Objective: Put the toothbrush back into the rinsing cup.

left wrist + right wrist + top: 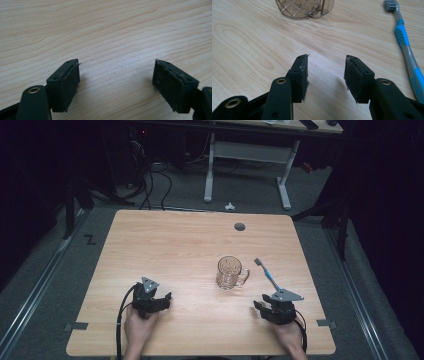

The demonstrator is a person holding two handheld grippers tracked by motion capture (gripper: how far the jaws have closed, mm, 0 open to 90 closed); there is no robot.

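Pale wood worktop [180,245], grain running across. Near the middle, a clear brownish mug [230,272] with a cut pattern, upright, handle toward the right. Just beside it on the right, a toothbrush [266,275] lying flat, blue and grey handle, bristle head at the far end, handle end reaching under the right tongs' grey plate in the high view. Left tongs [165,299] low over bare wood at the near left, held by a hand [137,327], jaws spread wide, nothing between them. Right tongs [258,306] at the near right, in the other hand [287,335], jaws parted more narrowly, empty, pointed toward the mug. Grey floor and desk legs beyond the far edge.
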